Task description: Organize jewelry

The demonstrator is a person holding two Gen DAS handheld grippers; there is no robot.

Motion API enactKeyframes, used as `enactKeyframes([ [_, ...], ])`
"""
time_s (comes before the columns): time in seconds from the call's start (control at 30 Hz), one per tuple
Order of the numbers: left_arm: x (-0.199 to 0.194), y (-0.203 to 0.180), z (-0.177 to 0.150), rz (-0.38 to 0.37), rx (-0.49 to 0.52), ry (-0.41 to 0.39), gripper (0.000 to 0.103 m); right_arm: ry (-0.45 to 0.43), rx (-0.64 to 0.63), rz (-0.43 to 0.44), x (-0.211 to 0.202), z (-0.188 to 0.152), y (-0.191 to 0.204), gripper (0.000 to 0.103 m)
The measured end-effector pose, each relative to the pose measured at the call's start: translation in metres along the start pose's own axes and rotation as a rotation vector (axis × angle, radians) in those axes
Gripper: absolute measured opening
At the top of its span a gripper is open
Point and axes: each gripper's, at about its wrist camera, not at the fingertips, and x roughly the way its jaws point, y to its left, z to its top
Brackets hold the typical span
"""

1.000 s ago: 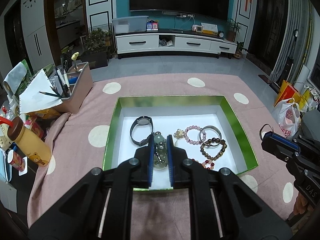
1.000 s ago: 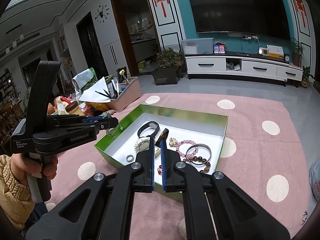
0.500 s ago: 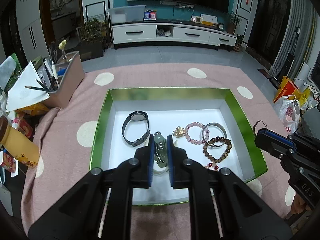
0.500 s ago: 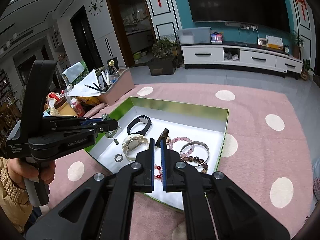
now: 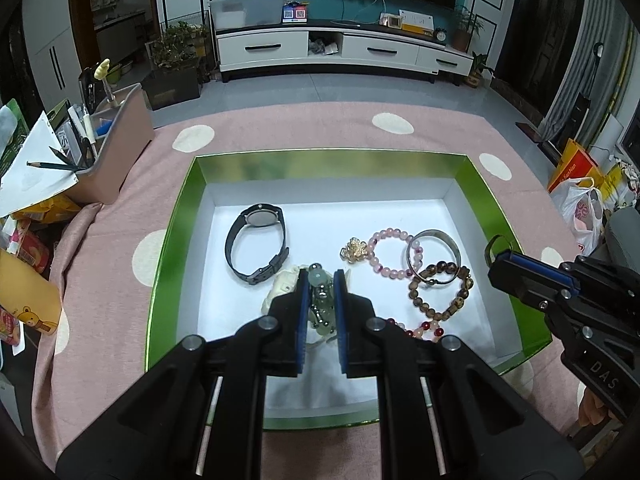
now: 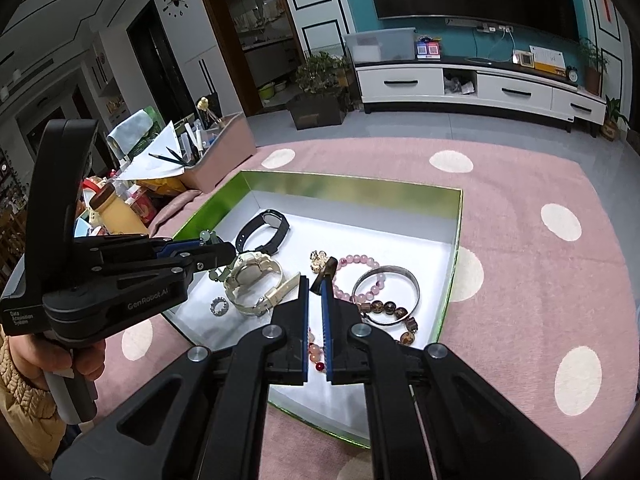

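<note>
A green box (image 5: 182,216) with a white floor holds a black watch (image 5: 256,248), a cream watch (image 6: 256,280), a gold charm (image 5: 354,249), a pink bead bracelet (image 5: 390,254), a silver bangle (image 5: 434,250) and a brown bead bracelet (image 5: 440,292). My left gripper (image 5: 320,280) is shut on a pale green jade bead bracelet (image 5: 320,304), held above the box over the cream watch; it also shows in the right wrist view (image 6: 216,254). My right gripper (image 6: 315,284) is shut on a small dark ring (image 6: 326,270) above the box's near right part.
The box lies on a pink cloth with cream dots (image 5: 120,280). A pink desk organizer with pencils (image 5: 116,152) and bottles and packets (image 5: 24,280) stand at the left. A small silver ring (image 6: 219,305) lies in the box near its left wall.
Both grippers have moved forward and lower over the box, each still holding its piece. The jewelry in the box has not moved.
</note>
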Motion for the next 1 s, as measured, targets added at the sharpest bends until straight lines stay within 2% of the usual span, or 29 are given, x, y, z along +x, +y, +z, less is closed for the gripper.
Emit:
enactKeyframes([
  [1.0,0.023,0.001,0.002,0.024,0.015,0.039,0.012,0.086,-0.004,-0.016,0.028,-0.002,-0.002,0.005],
])
